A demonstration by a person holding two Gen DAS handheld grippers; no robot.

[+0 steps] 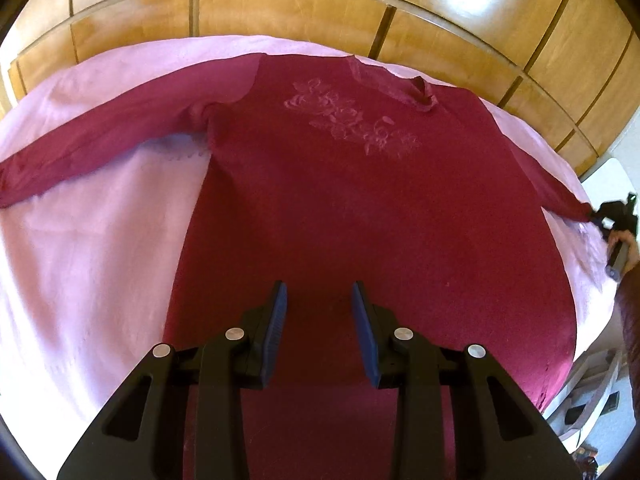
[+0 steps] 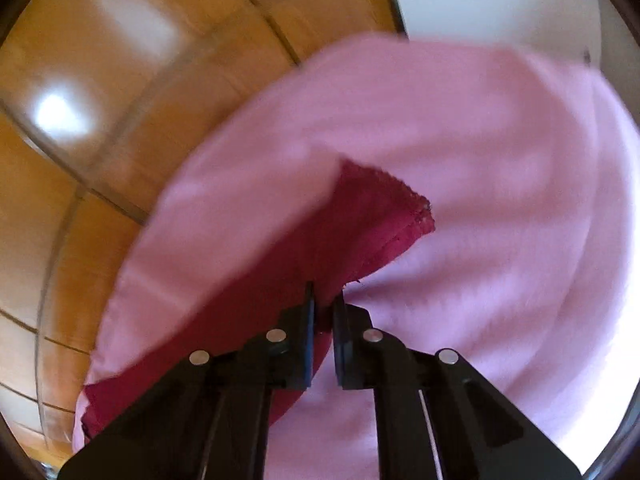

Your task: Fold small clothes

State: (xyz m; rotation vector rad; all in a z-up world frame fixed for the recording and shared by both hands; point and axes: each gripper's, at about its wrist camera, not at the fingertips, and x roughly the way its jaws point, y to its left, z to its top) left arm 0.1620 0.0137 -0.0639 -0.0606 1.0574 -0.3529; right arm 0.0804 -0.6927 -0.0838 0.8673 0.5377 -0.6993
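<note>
A dark red long-sleeved top [image 1: 340,200] with a floral motif on the chest lies spread flat on a pink cloth [image 1: 92,248], neck at the far side, both sleeves stretched outward. My left gripper [image 1: 319,292] is open and empty, hovering over the lower body of the top. My right gripper [image 2: 324,296] is shut on the cuff end of the right sleeve [image 2: 372,216], which lies on the pink cloth [image 2: 500,200]. The right gripper also shows in the left wrist view [image 1: 612,216], at the tip of that sleeve at the far right.
A wooden panelled wall [image 1: 320,4] runs behind the pink-covered surface. Beyond the right edge stand a white surface [image 1: 612,176] and cluttered items lower down [image 1: 592,392]. In the right wrist view the wooden panels [image 2: 100,120] fill the left side.
</note>
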